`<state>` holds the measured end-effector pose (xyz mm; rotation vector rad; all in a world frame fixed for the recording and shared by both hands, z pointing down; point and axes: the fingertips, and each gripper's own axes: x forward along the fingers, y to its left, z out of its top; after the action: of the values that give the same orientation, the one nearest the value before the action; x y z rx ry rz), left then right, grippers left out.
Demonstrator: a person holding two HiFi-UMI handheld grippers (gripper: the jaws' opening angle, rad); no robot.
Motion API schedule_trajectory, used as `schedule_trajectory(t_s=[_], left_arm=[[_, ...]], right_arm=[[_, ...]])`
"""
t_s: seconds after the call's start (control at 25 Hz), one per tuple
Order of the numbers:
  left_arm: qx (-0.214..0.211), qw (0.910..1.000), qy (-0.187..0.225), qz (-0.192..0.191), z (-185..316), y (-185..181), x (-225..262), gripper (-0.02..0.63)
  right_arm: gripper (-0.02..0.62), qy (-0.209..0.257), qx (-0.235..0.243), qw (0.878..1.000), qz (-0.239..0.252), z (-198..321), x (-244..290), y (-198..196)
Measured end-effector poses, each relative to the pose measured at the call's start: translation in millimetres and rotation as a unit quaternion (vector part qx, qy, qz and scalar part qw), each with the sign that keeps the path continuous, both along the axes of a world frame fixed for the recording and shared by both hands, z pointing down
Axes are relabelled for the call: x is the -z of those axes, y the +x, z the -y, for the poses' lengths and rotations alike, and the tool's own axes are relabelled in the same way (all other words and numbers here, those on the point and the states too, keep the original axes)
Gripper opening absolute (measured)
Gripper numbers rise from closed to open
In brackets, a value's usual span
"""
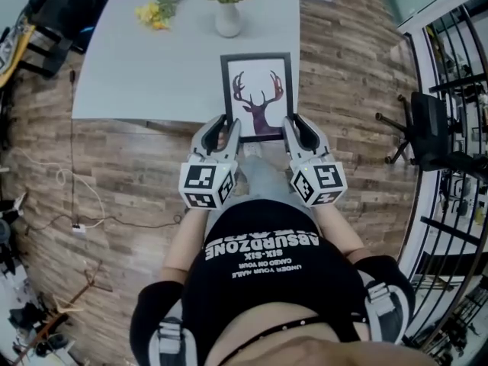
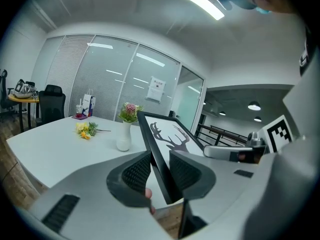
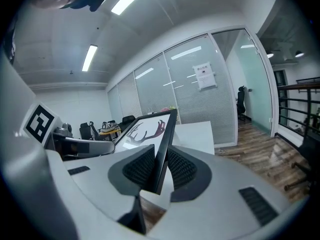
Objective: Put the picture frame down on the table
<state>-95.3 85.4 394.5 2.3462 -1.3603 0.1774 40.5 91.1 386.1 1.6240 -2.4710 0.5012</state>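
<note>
A black picture frame point(image 1: 257, 95) with a dark red deer head print is held over the near edge of the pale grey table point(image 1: 152, 67). My left gripper point(image 1: 226, 133) is shut on the frame's near left corner and my right gripper point(image 1: 290, 130) on its near right corner. In the left gripper view the frame's edge point(image 2: 157, 154) runs between the ribbed pads point(image 2: 137, 173). In the right gripper view the frame point(image 3: 162, 144) is likewise pinched between both pads, tilted up away from me.
A white vase point(image 1: 228, 17) with pink flowers stands on the table just beyond the frame. Yellow flowers point(image 1: 156, 12) lie at the table's far left. Black office chairs point(image 1: 65, 6) stand at the far left, a black stand point(image 1: 427, 132) at right on the wood floor.
</note>
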Motion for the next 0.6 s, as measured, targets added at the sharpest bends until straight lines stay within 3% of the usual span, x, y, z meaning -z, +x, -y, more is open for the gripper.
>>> schedule_trajectory(t_s=[0.6], left_arm=[[0.004, 0.9988, -0.049, 0.003, 99.9, 26.4, -36.8, 0.126]], right_arm=[[0.095, -0.038, 0.008, 0.999, -0.001, 102.7, -35.5, 26.2]])
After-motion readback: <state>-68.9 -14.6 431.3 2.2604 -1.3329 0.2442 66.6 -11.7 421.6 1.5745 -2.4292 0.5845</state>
